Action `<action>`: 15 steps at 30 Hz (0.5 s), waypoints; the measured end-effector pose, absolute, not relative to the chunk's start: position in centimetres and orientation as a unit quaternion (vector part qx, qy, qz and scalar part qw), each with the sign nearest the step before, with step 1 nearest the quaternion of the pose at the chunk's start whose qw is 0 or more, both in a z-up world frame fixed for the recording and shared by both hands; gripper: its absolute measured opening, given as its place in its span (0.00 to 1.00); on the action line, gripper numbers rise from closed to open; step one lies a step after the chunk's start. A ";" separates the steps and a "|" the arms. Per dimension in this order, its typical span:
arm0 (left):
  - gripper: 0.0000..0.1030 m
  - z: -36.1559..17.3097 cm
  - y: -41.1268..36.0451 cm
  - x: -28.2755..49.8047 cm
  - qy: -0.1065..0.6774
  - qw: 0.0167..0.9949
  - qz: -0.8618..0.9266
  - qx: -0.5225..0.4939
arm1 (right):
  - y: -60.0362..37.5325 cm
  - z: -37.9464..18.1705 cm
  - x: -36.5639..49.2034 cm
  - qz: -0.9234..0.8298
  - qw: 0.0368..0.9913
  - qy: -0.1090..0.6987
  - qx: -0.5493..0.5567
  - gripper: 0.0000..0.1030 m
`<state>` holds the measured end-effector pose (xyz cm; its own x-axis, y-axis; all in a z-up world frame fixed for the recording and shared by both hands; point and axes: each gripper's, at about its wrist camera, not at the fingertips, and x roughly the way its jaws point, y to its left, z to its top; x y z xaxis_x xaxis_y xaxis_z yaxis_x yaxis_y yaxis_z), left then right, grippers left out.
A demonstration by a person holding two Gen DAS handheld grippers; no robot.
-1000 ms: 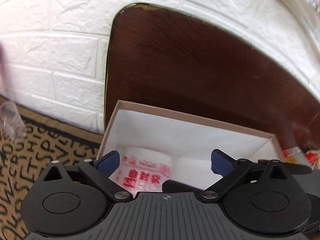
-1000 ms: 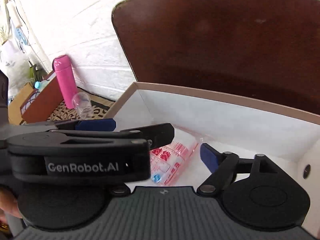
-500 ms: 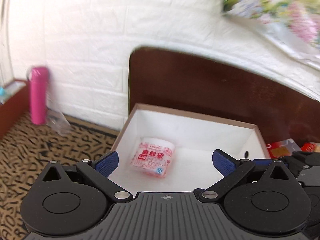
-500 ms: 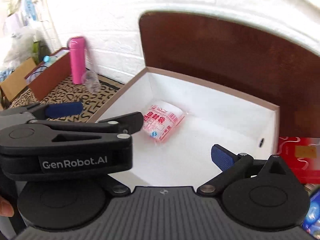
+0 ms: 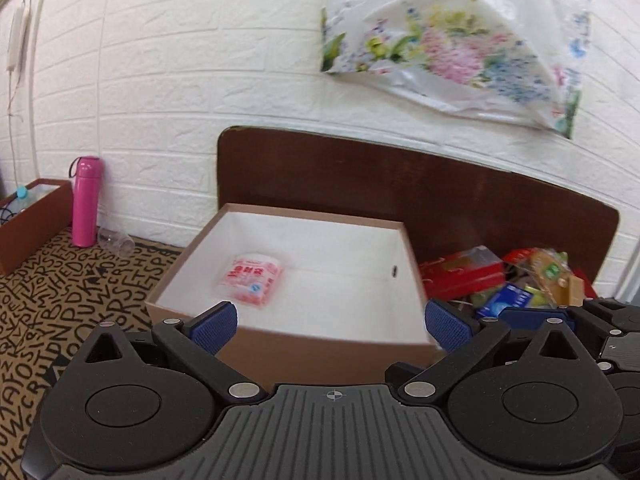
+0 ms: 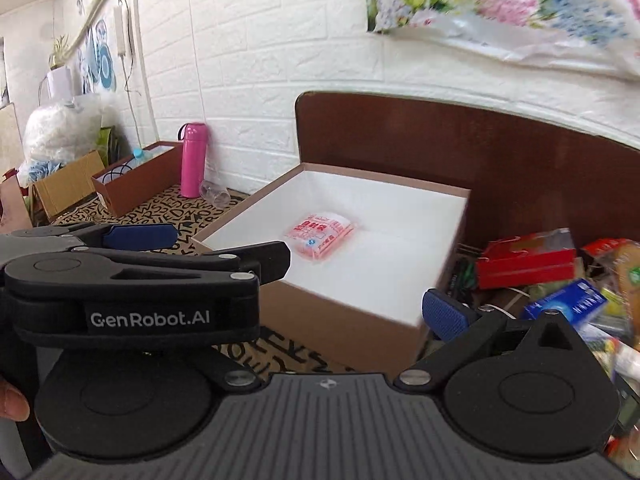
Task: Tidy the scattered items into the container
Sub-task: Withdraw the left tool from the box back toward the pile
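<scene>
A brown box with a white inside [image 5: 312,340] [image 6: 352,320] stands on the patterned mat. A pink-and-red plastic packet [image 5: 250,280] [image 6: 320,234] lies in its left part. A pile of scattered items, with a red box [image 5: 460,276] [image 6: 528,262] and a blue pack [image 5: 506,300] [image 6: 564,302], lies right of the box. My left gripper [image 5: 330,322] is open and empty, above the box's near wall. My right gripper [image 6: 336,312] is open and empty; its left finger is hidden behind the left gripper's body [image 6: 132,292].
A pink flask [image 5: 85,200] [image 6: 193,160] and a clear cup [image 5: 116,240] [image 6: 214,194] stand left by the white brick wall. A brown tray [image 5: 28,224] [image 6: 136,182] is farther left. A dark wooden board [image 5: 400,184] stands behind the box. A floral bag [image 5: 460,40] hangs above.
Both grippers have pulled back and up out of the box. The packet stays inside the box. The pile on the right has come into view.
</scene>
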<state>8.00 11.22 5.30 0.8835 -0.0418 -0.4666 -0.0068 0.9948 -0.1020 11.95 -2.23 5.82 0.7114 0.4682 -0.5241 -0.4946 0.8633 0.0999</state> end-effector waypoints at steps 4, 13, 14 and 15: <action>1.00 4.5 9.1 5.1 0.235 0.970 -0.032 -0.052 | -4.8 5.0 8.8 0.250 0.931 0.265 -0.009 0.99; 1.00 -1.5 3.5 0.7 0.261 0.961 -0.081 -0.049 | -9.8 -0.4 2.4 0.194 0.942 0.272 0.014 0.99; 1.00 -2.2 2.9 0.4 0.264 0.959 -0.088 -0.047 | -10.1 -1.2 2.0 0.185 0.944 0.274 0.015 0.99; 1.00 -3.0 2.4 0.2 0.267 0.958 -0.096 -0.046 | -10.5 -1.9 1.5 0.178 0.944 0.277 0.016 0.99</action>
